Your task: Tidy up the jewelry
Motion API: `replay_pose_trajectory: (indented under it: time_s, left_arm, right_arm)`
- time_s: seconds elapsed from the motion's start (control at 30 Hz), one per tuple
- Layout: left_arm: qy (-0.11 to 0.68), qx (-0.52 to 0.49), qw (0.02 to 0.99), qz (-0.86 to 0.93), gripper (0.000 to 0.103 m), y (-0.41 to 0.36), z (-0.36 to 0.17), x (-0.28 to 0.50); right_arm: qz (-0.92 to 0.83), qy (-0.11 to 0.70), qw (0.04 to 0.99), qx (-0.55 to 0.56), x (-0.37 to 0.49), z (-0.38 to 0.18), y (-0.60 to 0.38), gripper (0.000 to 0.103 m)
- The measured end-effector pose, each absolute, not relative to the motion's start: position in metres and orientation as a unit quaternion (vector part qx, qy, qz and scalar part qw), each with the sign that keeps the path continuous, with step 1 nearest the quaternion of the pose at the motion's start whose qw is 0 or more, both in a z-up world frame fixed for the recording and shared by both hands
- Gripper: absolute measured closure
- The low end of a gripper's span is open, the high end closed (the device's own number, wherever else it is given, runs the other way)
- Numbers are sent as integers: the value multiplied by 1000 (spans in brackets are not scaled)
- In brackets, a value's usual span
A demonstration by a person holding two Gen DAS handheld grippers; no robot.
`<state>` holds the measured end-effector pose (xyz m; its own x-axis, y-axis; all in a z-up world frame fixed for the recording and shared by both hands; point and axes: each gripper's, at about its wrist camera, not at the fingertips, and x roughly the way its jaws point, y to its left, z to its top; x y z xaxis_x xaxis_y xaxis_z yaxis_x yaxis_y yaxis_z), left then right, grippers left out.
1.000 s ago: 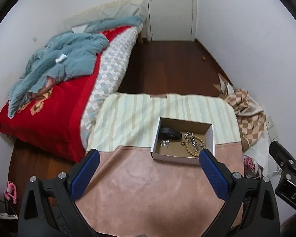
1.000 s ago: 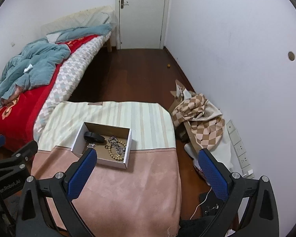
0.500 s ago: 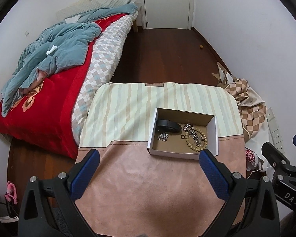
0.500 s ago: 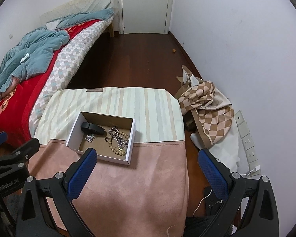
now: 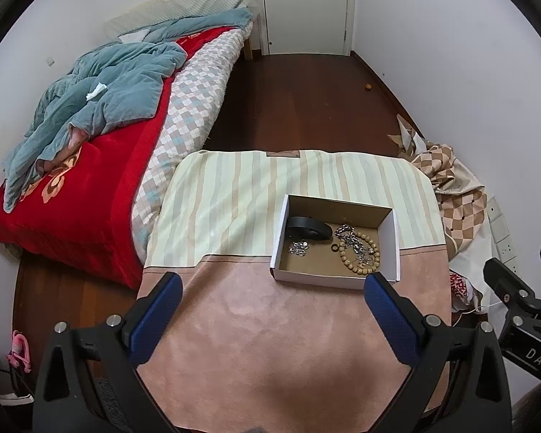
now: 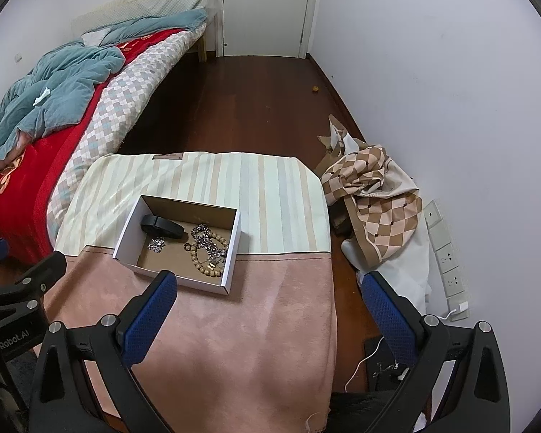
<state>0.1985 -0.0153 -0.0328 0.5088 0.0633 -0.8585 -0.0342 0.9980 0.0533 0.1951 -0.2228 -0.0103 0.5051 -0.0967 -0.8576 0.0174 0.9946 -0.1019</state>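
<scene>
A shallow white cardboard box (image 5: 280, 229) (image 6: 126, 232) sits on a table covered by a pink and striped cloth (image 5: 270, 342) (image 6: 234, 324). Inside lie a black band (image 5: 308, 226) (image 6: 161, 226), a small silver cluster (image 5: 298, 246) (image 6: 157, 244), a dark ring (image 5: 334, 248), a wooden bead bracelet (image 5: 360, 269) (image 6: 203, 267) and a silver chain (image 5: 346, 232) (image 6: 203, 235). My left gripper (image 5: 272, 288) is open and empty, held above the cloth short of the box. My right gripper (image 6: 268, 285) is open and empty, right of the box.
A bed (image 5: 90, 166) (image 6: 36, 151) with a red blanket and blue quilt stands left of the table. Checked fabric (image 5: 458, 195) (image 6: 375, 198) lies on the floor by the right wall with sockets (image 6: 447, 252). A white door (image 5: 306, 7) is at the far end.
Both grippers have tilted down and pulled back a little, so the table and box sit lower and more centred in both views. Both stay open and empty.
</scene>
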Motion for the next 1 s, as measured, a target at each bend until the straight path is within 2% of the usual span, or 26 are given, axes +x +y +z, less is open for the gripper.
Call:
replay_pose_trajectory:
  time_s: [1.0]
  left_arm:
    - [493, 9, 870, 32, 0, -6, -34, 193]
  right_arm:
    - [-32, 495, 867, -51, 194, -8, -222, 0]
